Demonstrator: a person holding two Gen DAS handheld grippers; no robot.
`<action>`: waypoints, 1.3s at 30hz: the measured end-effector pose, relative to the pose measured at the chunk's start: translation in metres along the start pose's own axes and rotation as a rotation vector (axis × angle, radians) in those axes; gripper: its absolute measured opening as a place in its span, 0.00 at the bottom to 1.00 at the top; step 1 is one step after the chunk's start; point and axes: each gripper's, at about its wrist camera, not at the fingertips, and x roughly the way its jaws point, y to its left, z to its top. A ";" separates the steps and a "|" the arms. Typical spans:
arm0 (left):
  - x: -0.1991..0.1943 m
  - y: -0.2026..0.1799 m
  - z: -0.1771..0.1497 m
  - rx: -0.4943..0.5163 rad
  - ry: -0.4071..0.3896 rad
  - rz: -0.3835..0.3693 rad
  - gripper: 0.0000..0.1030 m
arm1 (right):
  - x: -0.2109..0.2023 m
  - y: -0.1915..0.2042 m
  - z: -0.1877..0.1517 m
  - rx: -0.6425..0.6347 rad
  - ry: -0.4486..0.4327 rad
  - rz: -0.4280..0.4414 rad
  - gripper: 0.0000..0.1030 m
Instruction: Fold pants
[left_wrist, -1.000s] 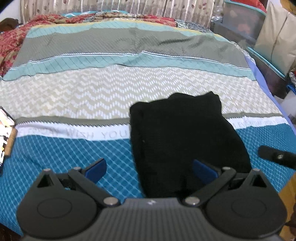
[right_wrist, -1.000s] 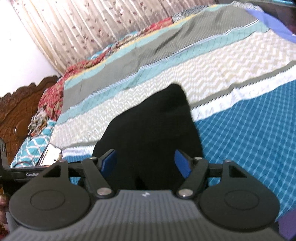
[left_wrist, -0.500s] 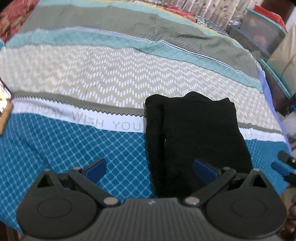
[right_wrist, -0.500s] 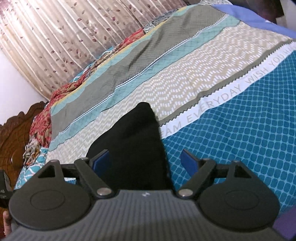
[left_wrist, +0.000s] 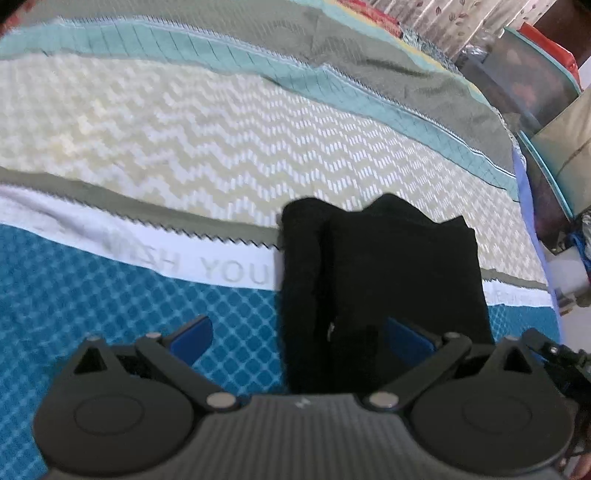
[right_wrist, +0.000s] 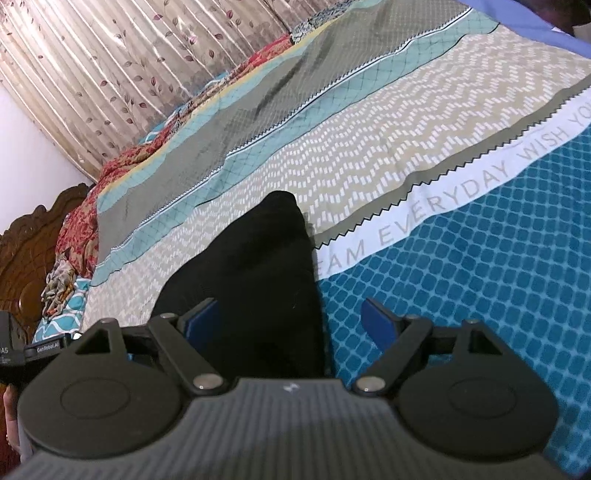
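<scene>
From the left wrist, the left claw (left_wrist: 299, 338) hangs wide and empty just above the near end of the black pants (left_wrist: 380, 280), probably clear of them because folding looks nearly done. The pants lie as a compact folded stack on the patterned bed (left_wrist: 192, 155).

From the right wrist, the right claw (right_wrist: 291, 325) is likewise spread, gripping nothing, over the pants' (right_wrist: 258, 266) near edge.

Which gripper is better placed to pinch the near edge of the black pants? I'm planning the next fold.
Left, narrowly. The left gripper is open, with the black pants filling more of its gap; the right gripper, also open, straddles only the pants' side edge.
</scene>
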 end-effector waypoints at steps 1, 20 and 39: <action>0.008 0.001 0.000 -0.009 0.019 -0.024 1.00 | 0.004 -0.002 0.002 0.002 0.010 0.003 0.83; 0.013 -0.026 0.015 0.025 -0.065 -0.234 0.33 | 0.051 0.062 0.042 -0.171 0.069 0.177 0.14; 0.081 -0.015 0.145 0.084 -0.250 0.077 0.55 | 0.162 0.076 0.127 -0.160 -0.090 -0.103 0.26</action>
